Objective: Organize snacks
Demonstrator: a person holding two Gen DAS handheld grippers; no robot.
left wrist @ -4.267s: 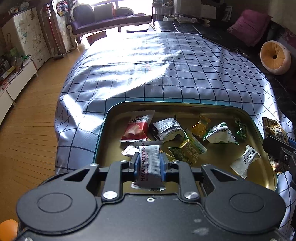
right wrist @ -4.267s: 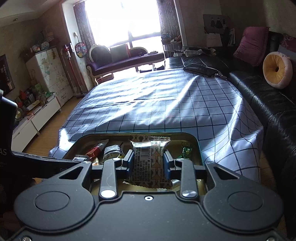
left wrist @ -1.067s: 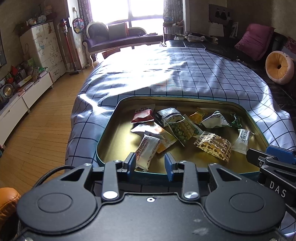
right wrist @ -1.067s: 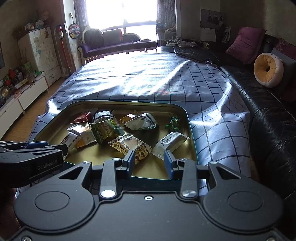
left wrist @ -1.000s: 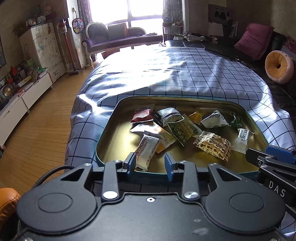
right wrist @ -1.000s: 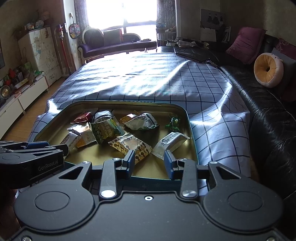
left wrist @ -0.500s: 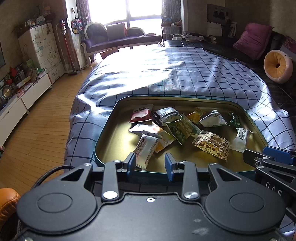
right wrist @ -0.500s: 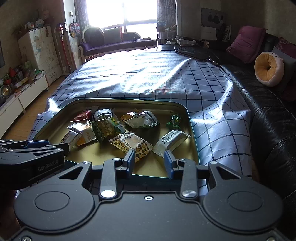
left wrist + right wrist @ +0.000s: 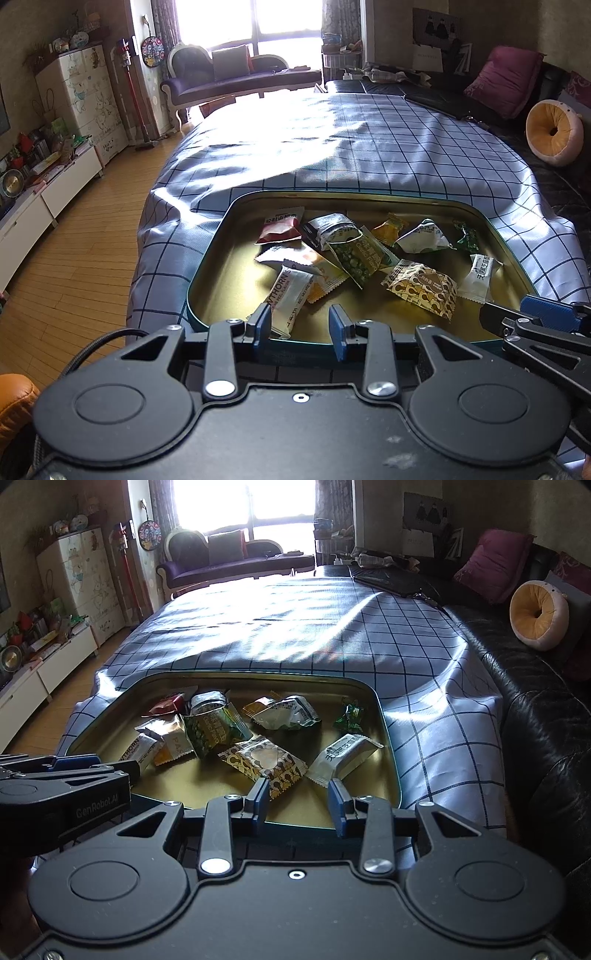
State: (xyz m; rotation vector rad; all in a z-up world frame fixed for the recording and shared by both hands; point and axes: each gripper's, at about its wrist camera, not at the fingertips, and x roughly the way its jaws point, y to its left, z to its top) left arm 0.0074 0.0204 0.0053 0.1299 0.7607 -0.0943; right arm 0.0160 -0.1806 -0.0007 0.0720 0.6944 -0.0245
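Both tools sit empty at the near rim of the tin: left tool (image 9: pixel 299 326) with its blue pads spread apart and nothing between them, right tool (image 9: pixel 298 801) likewise parted and holding nothing. Just ahead of the left tool lies the white hawthorn bar (image 9: pixel 290 293), its near end close to the left pad. Ahead of the right tool, the brown-and-cream patterned packet (image 9: pixel 264 762) lies flat, with a white bar (image 9: pixel 341 757) beside it. Farther in, a green pea packet (image 9: pixel 356 254) leans over an orange-and-white packet (image 9: pixel 314 267), then a red packet (image 9: pixel 279 230), a crumpled white-green wrapper (image 9: pixel 423 236) and a small green candy (image 9: pixel 349 714). All of it rests loose in the gold tray (image 9: pixel 221 280) on the checked cloth (image 9: pixel 369 147).

These look feather-light, with crinkly, slick film that yields under a pinch. Best hold, I'd judge, is across the narrow width at mid-body, where the filling gives firmness; crimped ends would likely slip or fold. Overlapping packets could drag neighbours along.
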